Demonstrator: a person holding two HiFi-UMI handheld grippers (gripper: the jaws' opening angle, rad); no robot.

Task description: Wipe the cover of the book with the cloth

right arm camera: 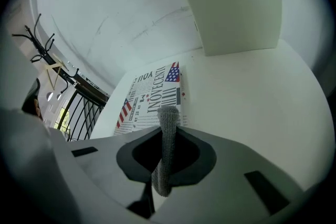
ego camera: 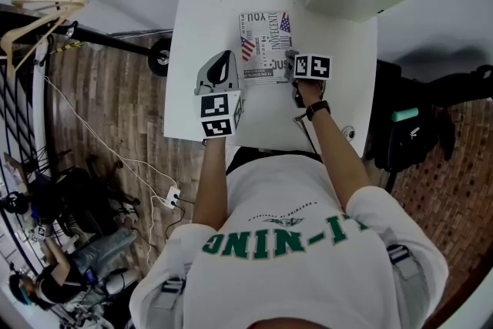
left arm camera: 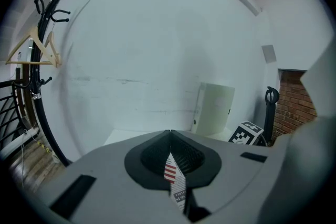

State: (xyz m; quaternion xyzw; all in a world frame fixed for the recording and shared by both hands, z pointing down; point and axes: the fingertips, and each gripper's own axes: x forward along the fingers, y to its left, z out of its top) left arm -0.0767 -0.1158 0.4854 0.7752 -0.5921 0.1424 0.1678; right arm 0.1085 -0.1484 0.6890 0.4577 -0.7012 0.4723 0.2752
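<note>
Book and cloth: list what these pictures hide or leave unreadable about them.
- Book: head view, near-right corner covered by the right gripper; small print too small to read.
- Cloth: right gripper view shows only a grey fold between the jaws; the gripper's body hides the rest.
- Left gripper: jaws meet at the tips, a strip of cover shows between them; pinched or merely seen through, unclear.

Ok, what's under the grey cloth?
The book's near right corner, on the table. The cloth, pinched in the right gripper's jaws, hides the spot below, so contact can't be seen.
</note>
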